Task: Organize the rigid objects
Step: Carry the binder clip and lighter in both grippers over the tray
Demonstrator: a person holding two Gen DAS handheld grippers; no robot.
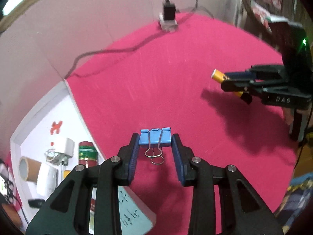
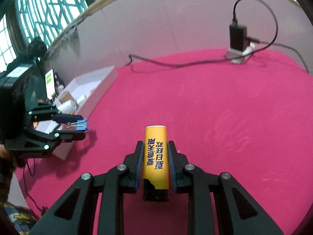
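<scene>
My left gripper (image 1: pixel 155 140) is shut on a blue binder clip (image 1: pixel 155 138) with wire handles pointing back, held above the pink table. It shows in the right wrist view (image 2: pixel 83 125) too, beside the white box (image 2: pixel 93 86). My right gripper (image 2: pixel 155 146) is shut on a yellow lighter (image 2: pixel 156 156) with blue print and a black cap end toward the camera. In the left wrist view the right gripper (image 1: pixel 225 80) holds the lighter (image 1: pixel 219 75) at the right, above the table.
The white box (image 1: pixel 68 98) at the left holds a cardboard tube (image 1: pixel 27 169), a red and green can (image 1: pixel 87 152), a white adapter (image 1: pixel 67 146) and other small items. A black charger on a white block (image 1: pixel 168 17) with cables stands at the table's far edge (image 2: pixel 237 45).
</scene>
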